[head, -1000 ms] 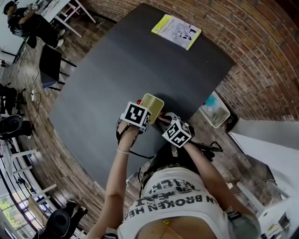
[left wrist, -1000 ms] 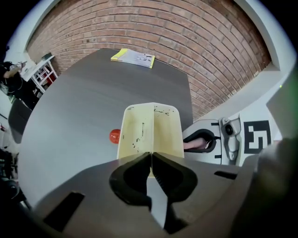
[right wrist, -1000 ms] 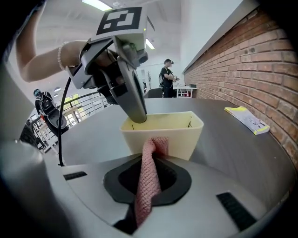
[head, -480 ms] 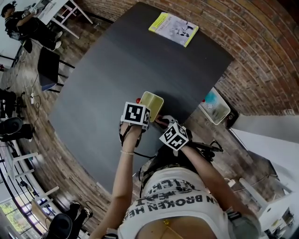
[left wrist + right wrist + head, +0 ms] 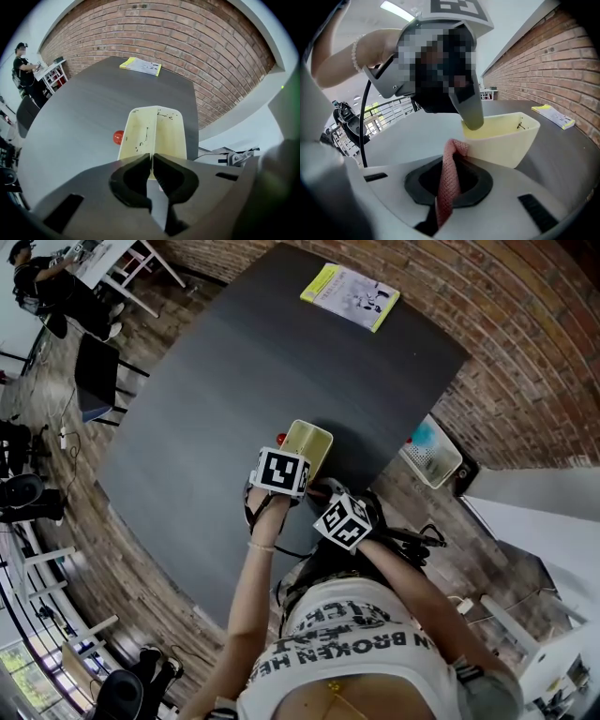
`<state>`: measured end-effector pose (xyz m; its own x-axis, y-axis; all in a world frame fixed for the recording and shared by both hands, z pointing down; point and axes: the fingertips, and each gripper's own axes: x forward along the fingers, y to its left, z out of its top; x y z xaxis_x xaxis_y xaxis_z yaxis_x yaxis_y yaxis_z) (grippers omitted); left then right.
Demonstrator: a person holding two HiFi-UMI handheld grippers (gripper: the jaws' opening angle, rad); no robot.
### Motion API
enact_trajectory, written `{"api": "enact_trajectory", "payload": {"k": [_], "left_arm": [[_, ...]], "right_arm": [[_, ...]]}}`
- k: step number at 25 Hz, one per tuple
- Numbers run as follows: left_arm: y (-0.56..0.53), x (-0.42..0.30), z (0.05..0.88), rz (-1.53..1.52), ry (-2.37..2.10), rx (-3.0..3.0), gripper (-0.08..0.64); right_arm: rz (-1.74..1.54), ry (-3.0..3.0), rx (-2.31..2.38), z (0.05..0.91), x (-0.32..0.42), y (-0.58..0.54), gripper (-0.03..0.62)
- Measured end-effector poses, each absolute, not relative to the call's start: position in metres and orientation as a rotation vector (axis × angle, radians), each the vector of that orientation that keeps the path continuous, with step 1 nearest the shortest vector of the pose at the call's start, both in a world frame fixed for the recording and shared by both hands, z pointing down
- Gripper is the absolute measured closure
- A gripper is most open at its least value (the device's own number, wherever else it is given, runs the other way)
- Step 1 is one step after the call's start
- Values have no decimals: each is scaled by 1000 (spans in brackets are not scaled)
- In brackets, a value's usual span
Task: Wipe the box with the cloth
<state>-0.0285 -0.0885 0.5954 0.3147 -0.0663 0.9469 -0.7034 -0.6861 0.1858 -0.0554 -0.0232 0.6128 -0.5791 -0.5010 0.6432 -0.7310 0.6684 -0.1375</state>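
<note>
A pale yellow open box (image 5: 308,441) with dark scribbles inside stands near the front edge of the dark table (image 5: 234,371). My left gripper (image 5: 292,459) points steeply down and is shut on the box's near wall (image 5: 151,161). In the right gripper view one left finger (image 5: 471,117) dips inside the box (image 5: 506,138). My right gripper (image 5: 319,491) is shut on a pink cloth (image 5: 450,176). The cloth's top end lies against the outside of the box's near wall.
A small red thing (image 5: 118,137) lies on the table left of the box. A yellow-edged booklet (image 5: 352,296) lies at the table's far end. A white basket (image 5: 431,457) stands on the floor to the right. Chairs and a person are at the upper left.
My right gripper has slid a little to the left with the cloth, closer to the left gripper and the box's near wall. The left gripper keeps its hold on the box.
</note>
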Motion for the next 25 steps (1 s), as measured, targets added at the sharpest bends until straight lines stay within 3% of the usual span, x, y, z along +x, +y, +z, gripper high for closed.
{"api": "enact_trajectory", "payload": {"k": [13, 19, 25], "left_arm": [[-81, -47, 597, 1313, -641, 1958, 541], [-85, -55, 575, 1302, -654, 2035, 503], [-96, -62, 541, 956, -756, 2185, 500]], "right_arm": [[486, -2373, 791, 601, -69, -10, 575], [462, -2375, 736, 590, -61, 2, 575], [513, -2407, 789, 579, -38, -2, 575]]}}
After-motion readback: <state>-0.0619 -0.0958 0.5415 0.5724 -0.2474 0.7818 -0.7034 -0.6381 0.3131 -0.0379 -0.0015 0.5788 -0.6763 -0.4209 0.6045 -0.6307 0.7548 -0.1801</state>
